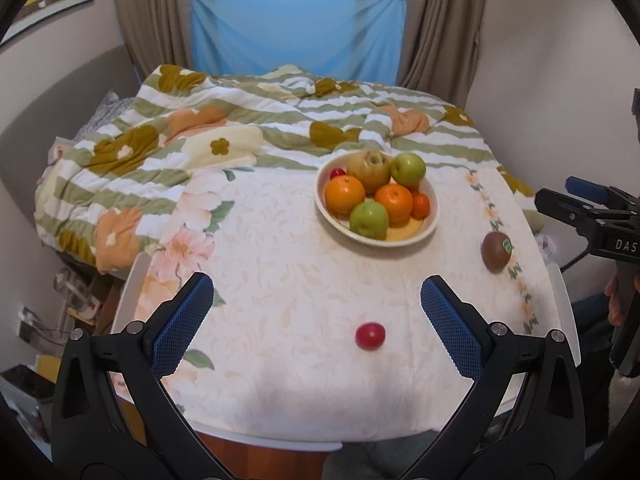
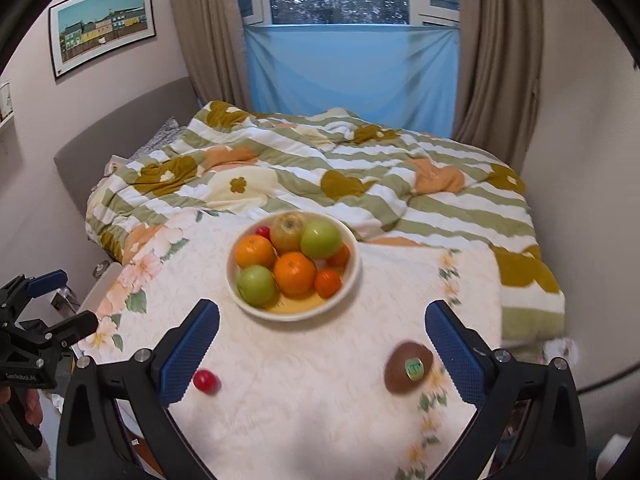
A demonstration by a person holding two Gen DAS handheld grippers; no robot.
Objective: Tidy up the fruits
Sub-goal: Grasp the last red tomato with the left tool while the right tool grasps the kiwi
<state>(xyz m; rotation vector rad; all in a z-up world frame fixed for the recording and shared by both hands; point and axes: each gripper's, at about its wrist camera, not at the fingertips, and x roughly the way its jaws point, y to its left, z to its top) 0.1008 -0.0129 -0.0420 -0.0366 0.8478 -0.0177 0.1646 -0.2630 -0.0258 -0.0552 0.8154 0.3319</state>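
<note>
Both claws spread wide and empty; I'd drop right gripper (image 2: 322, 350) squarely over the kiwi (image 2: 408, 367), squeeze gently, then left gripper (image 1: 316, 320) takes the cherry tomato (image 1: 370, 335) to bowl (image 1: 430, 224).

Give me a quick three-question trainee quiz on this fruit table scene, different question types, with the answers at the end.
1. True or false: the kiwi lies inside the bowl.
2. Multiple choice: which small fruit sits loose on the tablecloth? A) a red one B) a blue one C) a white one
3. Fill in: the left gripper and right gripper are both ____.

Key: 1 false; 2 A, the red fruit; 3 open.
</note>
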